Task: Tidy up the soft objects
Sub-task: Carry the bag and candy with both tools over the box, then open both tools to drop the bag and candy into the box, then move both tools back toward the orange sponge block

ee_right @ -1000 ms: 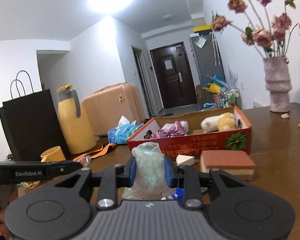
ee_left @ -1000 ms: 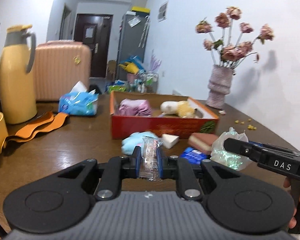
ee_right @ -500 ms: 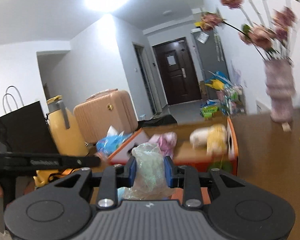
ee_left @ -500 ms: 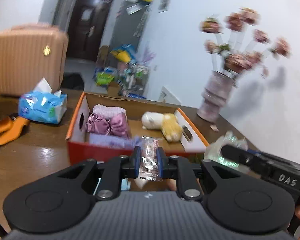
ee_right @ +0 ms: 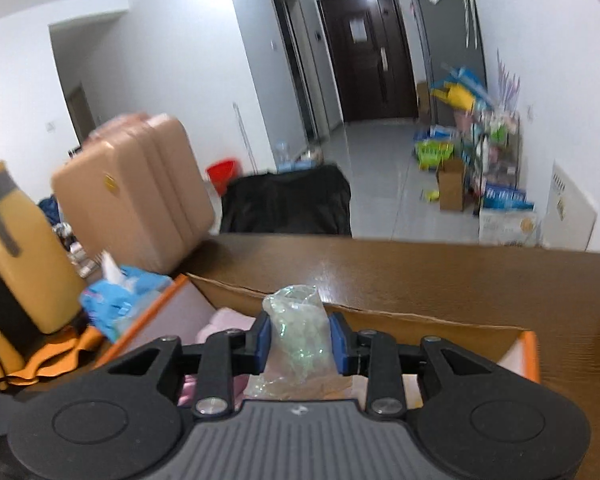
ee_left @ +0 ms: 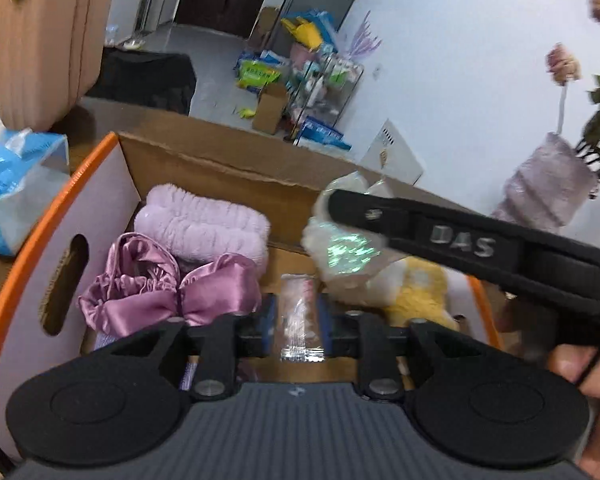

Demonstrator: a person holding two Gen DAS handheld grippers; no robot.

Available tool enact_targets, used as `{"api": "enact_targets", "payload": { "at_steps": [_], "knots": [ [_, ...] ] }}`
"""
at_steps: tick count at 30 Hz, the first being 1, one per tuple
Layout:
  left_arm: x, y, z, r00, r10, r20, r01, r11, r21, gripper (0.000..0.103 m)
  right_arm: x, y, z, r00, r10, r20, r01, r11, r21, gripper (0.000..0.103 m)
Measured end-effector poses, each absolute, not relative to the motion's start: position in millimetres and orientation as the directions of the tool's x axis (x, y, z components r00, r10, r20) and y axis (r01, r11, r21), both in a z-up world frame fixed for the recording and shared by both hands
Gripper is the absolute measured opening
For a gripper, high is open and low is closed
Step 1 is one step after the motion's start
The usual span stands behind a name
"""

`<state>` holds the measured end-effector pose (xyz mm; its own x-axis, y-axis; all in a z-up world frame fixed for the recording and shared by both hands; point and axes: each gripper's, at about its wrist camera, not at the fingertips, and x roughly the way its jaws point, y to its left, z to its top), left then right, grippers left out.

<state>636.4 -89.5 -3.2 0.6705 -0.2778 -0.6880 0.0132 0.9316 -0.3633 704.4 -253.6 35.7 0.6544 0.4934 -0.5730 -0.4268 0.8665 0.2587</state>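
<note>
soft packets sit between both pairs of tongs, above the cardboard box (ee_left: 204, 160). the left gripper (ee_left: 298, 326) has a small clear sachet (ee_left: 300, 320) standing upright between its blue pads; its jaws are opening, and a thin gap shows on each side of the sachet, so the pads no longer press it. the right gripper (ee_right: 300, 344) has a crumpled clear plastic bag (ee_right: 298, 336) with a greenish shimmer between its pads; its jaws are opening too, yet the bag still fills the gap and touches both pads. in the left wrist view the right gripper reaches in from the right over the box, the bag at its tip, a hand (ee_left: 592, 380) on its handle. inside the box lie a purple satin bow (ee_left: 168, 292), a lilac fluffy band (ee_left: 204, 228) behind it, and a yellow and white plush toy (ee_left: 420, 292) under the bag. outside the box's left wall stand a blue tissue pack (ee_left: 16, 176), a pink suitcase (ee_right: 132, 188) and a yellow jug (ee_right: 24, 248) on the brown table (ee_right: 460, 276)
</note>
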Motion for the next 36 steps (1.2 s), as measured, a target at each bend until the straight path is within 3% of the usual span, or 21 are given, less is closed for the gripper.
{"api": "enact_targets", "payload": {
  "at_steps": [5, 13, 18, 24, 28, 33, 36],
  "knots": [
    [632.5, -87.0, -2.5, 0.667, -0.308, -0.678, 0.07, 0.933, -0.354, 0.045, 715.4, -253.9, 17.6, 0.643, 0.503, -0.577, -0.413, 0.863, 0.292, 0.054],
    [601.5, -69.9, 36.5, 0.713, -0.264, -0.649, 0.054, 0.944, -0.325, 0.056, 673.7, -268.9, 62.7, 0.696, 0.448, -0.561, -0.389, 0.892, 0.23, 0.054],
    [553.9, -45.8, 83.4, 0.768, -0.222, -0.601, 0.05, 0.956, -0.289, 0.066, 619.7, -287.9, 119.8, 0.75, 0.423, -0.508, -0.375, 0.905, 0.2, 0.057],
    [479.1, -21.2, 137.5, 0.824, -0.22, -0.523, 0.104, 0.965, -0.241, 0.076, 536.2, -313.8, 169.9, 0.821, 0.347, -0.453, -0.349, 0.934, 0.083, 0.073],
    [438.7, -11.8, 155.3, 0.855, -0.189, -0.483, 0.088, 0.971, -0.223, 0.079, 483.0, -326.4, 181.4, 0.854, 0.318, -0.411, -0.332, 0.942, 0.037, 0.084],
    [402.8, -9.1, 160.0, 0.878, -0.133, -0.46, 0.05, 0.981, -0.187, 0.086, 437.5, -331.5, 182.2, 0.876, 0.311, -0.369, -0.329, 0.944, 0.015, 0.085],
    [370.0, -8.2, 154.2, 0.913, -0.094, -0.398, 0.035, 0.988, -0.153, 0.093, 403.9, -335.2, 175.3, 0.893, 0.312, -0.325, -0.32, 0.947, 0.029, 0.086]
  ]
}}
